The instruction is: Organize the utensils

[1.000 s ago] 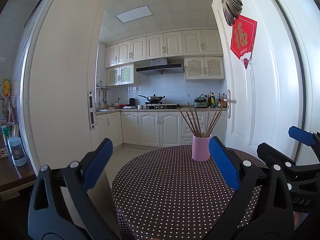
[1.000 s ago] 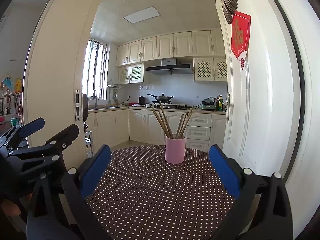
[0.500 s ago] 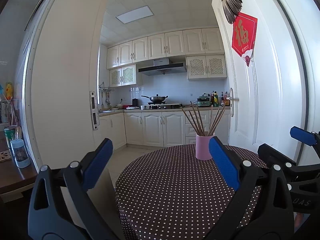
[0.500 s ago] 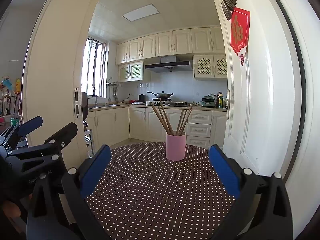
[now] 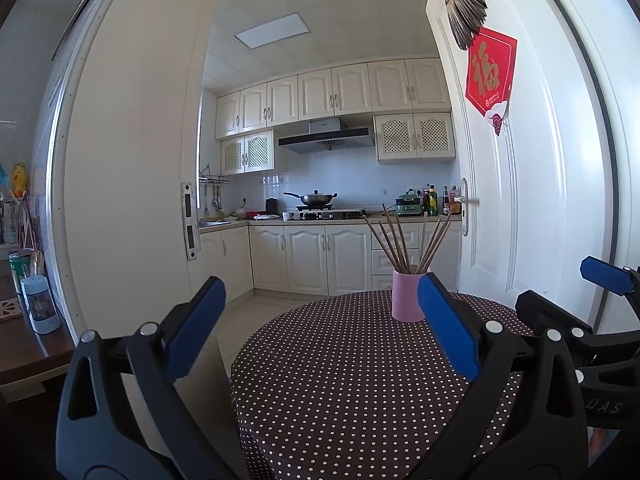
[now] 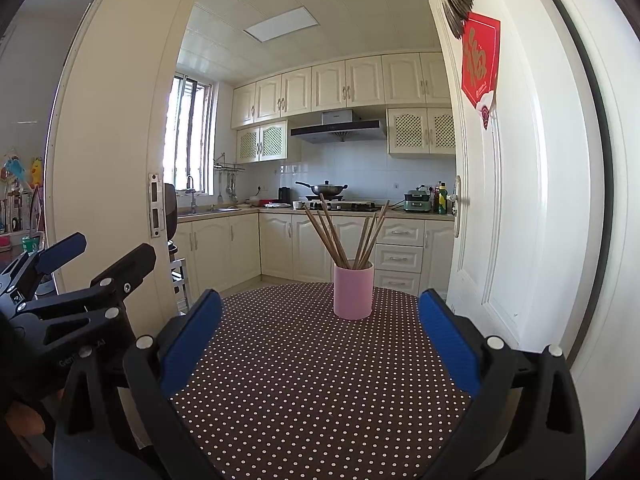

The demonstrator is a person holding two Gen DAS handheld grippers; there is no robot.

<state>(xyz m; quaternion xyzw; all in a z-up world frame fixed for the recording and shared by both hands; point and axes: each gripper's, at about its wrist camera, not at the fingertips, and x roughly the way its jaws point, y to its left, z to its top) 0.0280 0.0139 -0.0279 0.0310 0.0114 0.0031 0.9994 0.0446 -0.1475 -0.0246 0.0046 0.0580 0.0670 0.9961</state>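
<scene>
A pink cup stands upright at the far edge of a round table with a dark polka-dot cloth. Several wooden chopsticks fan out of it. My left gripper is open and empty, well short of the cup, which sits just behind its right fingertip. My right gripper is also open and empty, with the cup centred beyond its fingers. Each gripper shows at the edge of the other's view.
A white door stands open close to the table's right side. A white door frame rises on the left. A wooden side table with bottles is at far left. Kitchen cabinets and a stove lie beyond.
Both views have tilted up slightly, so the cup and table sit lower in frame. Both grippers stay open and empty.
</scene>
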